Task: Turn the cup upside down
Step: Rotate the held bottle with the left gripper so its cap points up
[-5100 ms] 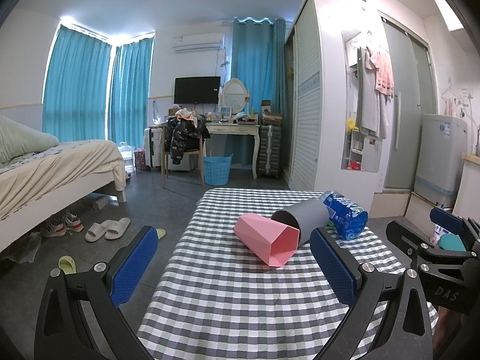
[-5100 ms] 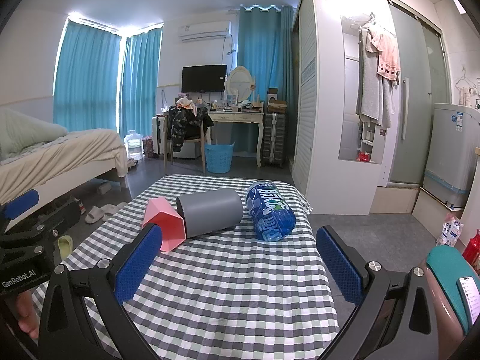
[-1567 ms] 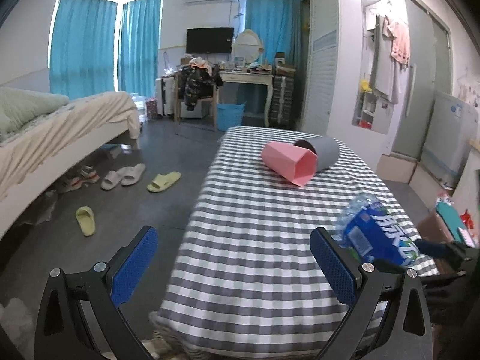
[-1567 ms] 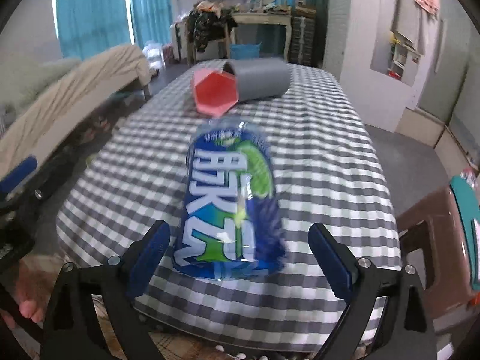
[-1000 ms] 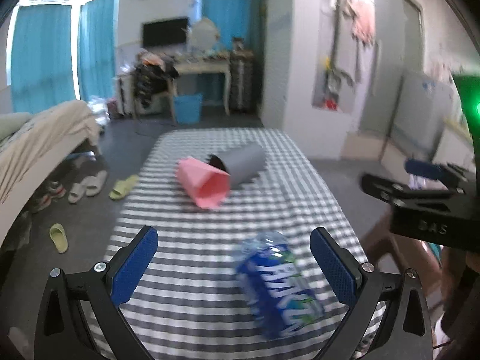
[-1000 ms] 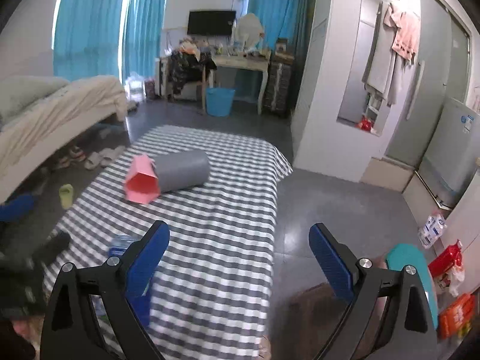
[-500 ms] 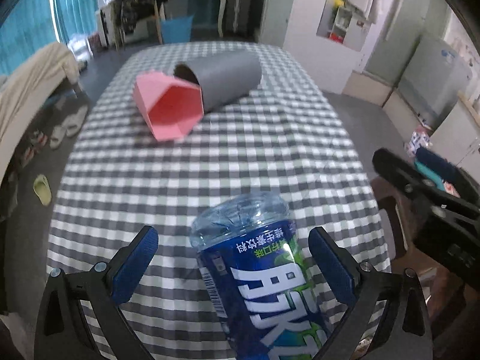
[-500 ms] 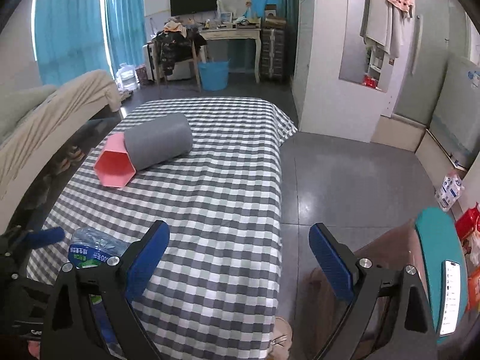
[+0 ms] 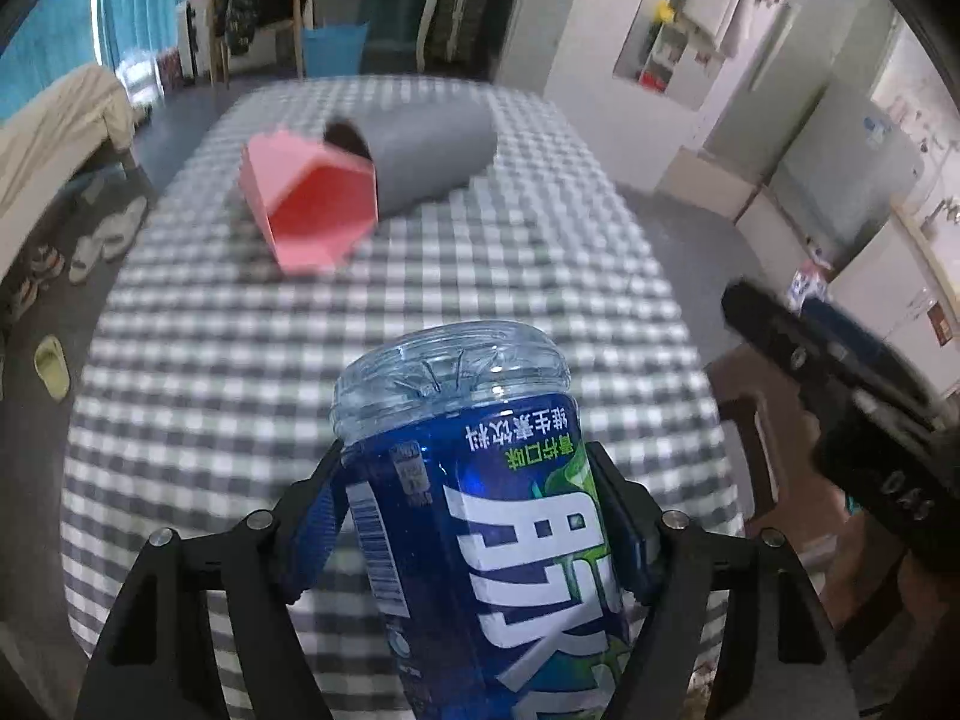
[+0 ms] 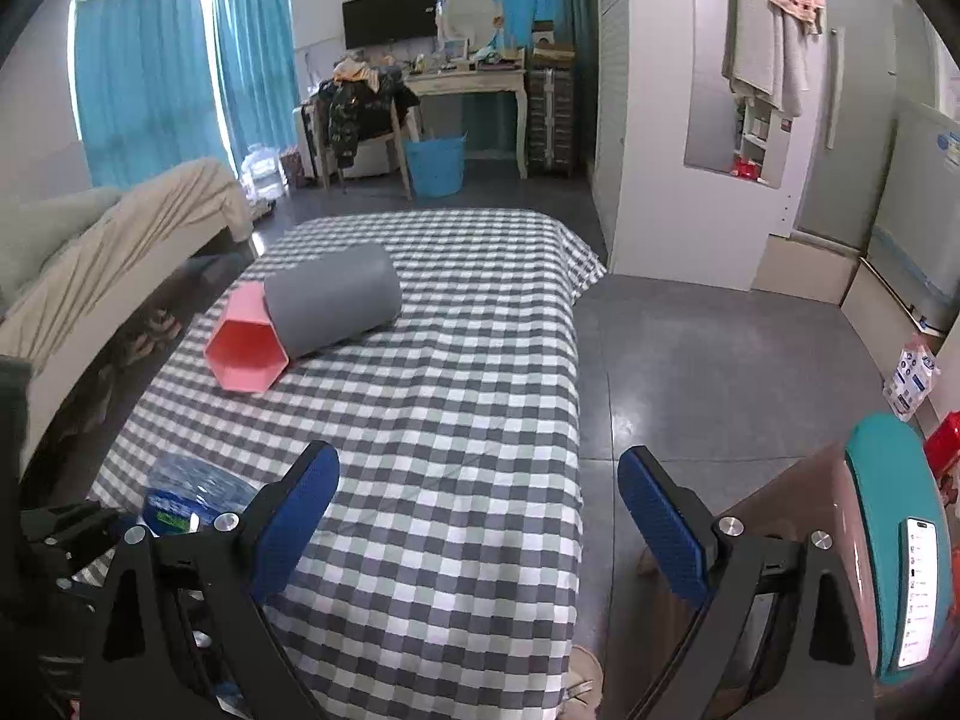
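A clear plastic cup with a blue label point(image 9: 498, 516) is held between the blue pads of my left gripper point(image 9: 468, 471), which is shut on it. Its clear ribbed base points away from the camera and its label text reads inverted. The right wrist view shows this cup point(image 10: 192, 495) at the lower left, over the near corner of the checked table point(image 10: 468, 360). My right gripper point(image 10: 477, 468) is open and empty over the table's near right edge. A pink hexagonal cup point(image 9: 312, 216) and a grey cylindrical cup point(image 9: 426, 150) lie on their sides, touching, at the far end.
A bed point(image 10: 120, 240) runs along the left, with slippers point(image 9: 102, 240) on the floor beside it. A brown stool with a teal case and a phone point(image 10: 900, 540) stands at the near right. A white wardrobe point(image 10: 648, 120) stands beyond the table.
My left gripper has moved in and shut on the blue-labelled cup, which stood between its open fingers half a second ago. The right gripper, open since a second ago, has shifted only slightly.
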Available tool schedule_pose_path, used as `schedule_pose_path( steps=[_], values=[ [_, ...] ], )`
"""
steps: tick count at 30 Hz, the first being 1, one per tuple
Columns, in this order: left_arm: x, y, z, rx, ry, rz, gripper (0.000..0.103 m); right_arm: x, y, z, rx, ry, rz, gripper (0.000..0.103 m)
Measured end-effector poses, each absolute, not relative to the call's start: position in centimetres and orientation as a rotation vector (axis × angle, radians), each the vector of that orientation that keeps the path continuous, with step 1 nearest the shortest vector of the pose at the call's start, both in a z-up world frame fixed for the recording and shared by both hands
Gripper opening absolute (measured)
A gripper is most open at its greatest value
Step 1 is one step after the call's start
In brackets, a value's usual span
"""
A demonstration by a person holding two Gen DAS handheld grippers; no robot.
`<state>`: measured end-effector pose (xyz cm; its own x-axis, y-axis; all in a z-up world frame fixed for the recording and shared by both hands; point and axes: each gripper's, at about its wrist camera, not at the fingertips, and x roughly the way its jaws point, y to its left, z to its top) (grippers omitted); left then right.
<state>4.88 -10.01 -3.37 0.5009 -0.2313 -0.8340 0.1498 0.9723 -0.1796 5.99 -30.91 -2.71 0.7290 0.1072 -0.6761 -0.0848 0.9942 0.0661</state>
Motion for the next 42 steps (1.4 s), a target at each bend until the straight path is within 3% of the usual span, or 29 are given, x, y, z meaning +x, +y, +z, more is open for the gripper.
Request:
schedule_pose_path(
  steps=[9, 18, 22, 31, 42],
  values=[
    [6.8, -10.5, -0.2, 0.01, 0.729, -0.202, 0.074, 6.1, -33.3, -2.5, 0.13, 0.731, 0.046, 0.095],
    [6.8, -10.5, -4.2, 0.074, 0.591, -0.179, 0.074, 6.4, -33.4, -2.7, 0.134, 0.738, 0.04, 0.095],
    [5.4, -10.1, -3.9, 0.079, 0.596, -0.199, 0.074, 6.6, -33.1, -2.7, 0.13, 0.74, 0.045, 0.095],
    [3.0, -9.2, -7.2, 0.066, 0.806, -0.225, 0.073, 6.3, -33.0, -2.6, 0.129, 0.735, 0.044, 0.095],
    [3.7, -9.6, -6.5, 0.049, 0.78, -0.217, 0.07, 6.1, -32.7, -2.6, 0.129, 0.732, 0.049, 0.095]
  ],
)
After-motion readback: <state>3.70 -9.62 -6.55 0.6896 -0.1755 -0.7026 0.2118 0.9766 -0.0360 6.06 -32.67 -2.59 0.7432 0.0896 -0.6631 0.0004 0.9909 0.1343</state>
